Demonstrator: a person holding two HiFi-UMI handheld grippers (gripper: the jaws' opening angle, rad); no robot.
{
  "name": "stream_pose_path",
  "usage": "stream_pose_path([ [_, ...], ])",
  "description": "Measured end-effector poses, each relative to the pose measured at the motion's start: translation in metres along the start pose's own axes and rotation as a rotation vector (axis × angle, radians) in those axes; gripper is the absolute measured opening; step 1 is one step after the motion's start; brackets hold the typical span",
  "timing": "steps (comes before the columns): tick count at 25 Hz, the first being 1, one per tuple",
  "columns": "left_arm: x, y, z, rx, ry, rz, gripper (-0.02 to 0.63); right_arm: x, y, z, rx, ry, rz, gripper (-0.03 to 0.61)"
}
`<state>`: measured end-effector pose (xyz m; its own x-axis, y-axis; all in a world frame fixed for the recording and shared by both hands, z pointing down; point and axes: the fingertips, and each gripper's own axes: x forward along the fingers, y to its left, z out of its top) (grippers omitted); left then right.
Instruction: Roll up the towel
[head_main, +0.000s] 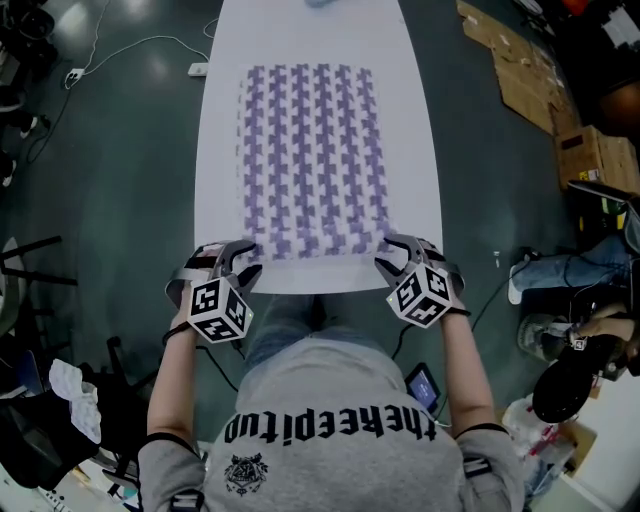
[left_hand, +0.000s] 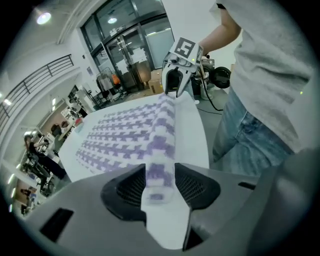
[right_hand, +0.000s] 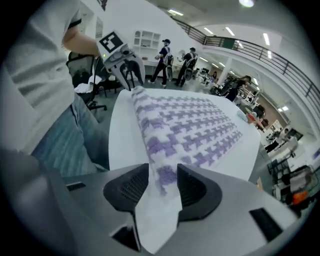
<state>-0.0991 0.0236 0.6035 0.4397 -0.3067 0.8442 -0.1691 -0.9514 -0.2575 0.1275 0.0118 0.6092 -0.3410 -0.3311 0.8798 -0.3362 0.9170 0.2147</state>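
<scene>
Lying flat along the white oblong table (head_main: 218, 150), the white towel with a purple houndstooth pattern (head_main: 310, 160) stretches away ahead of both grippers. Its near edge is turned over into a narrow raised roll that runs from one gripper to the other. The left grey two-jaw gripper (head_main: 240, 255) sits at the left end of that edge, pointing steeply down. In the left gripper view the end of the roll (left_hand: 159, 165) lies between that gripper's (left_hand: 159, 186) dark ribbed pads, which stand apart on either side of it and do not squeeze it: the jaws are open around the towel. The right grey two-jaw gripper (head_main: 395, 250) sits at the right end of the same edge. In the right gripper view the towel's corner (right_hand: 165, 175) rises between its (right_hand: 164, 187) pads, which are likewise spread and show no pinch on the cloth. Each gripper appears in the other's view at the far end of the roll, the right one (left_hand: 174, 90) and the left one (right_hand: 127, 75), each topped by its marker cube. Behind the grippers the person stands close to the table's near end in a grey sweatshirt (head_main: 330, 420) and blue jeans (left_hand: 250, 135). Right of the right gripper, well off the table, flattened brown cardboard (head_main: 520, 70) lies on the dark floor (head_main: 110, 180).
</scene>
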Motion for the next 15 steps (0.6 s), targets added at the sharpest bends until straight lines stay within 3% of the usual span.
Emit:
stream_pose_path([
  [3,0.029,-0.022,0.003,0.000,0.057,-0.027,0.206,0.013,-0.001,-0.032,-0.055,0.066,-0.037,0.170],
  [9,0.050,-0.017,-0.005,-0.042,0.111,0.005,0.212,0.026,-0.010,-0.048,-0.091,0.111,-0.085,0.169],
  [11,0.044,-0.005,0.003,-0.044,0.122,0.024,0.193,0.018,-0.021,-0.044,-0.094,0.120,-0.098,0.163],
  [13,0.030,0.005,0.005,-0.052,0.120,0.031,0.130,0.007,-0.026,-0.032,-0.097,0.125,-0.104,0.091],
  [15,0.014,0.017,0.000,-0.058,0.113,0.014,0.101,-0.001,-0.030,-0.013,-0.095,0.124,-0.097,0.063],
])
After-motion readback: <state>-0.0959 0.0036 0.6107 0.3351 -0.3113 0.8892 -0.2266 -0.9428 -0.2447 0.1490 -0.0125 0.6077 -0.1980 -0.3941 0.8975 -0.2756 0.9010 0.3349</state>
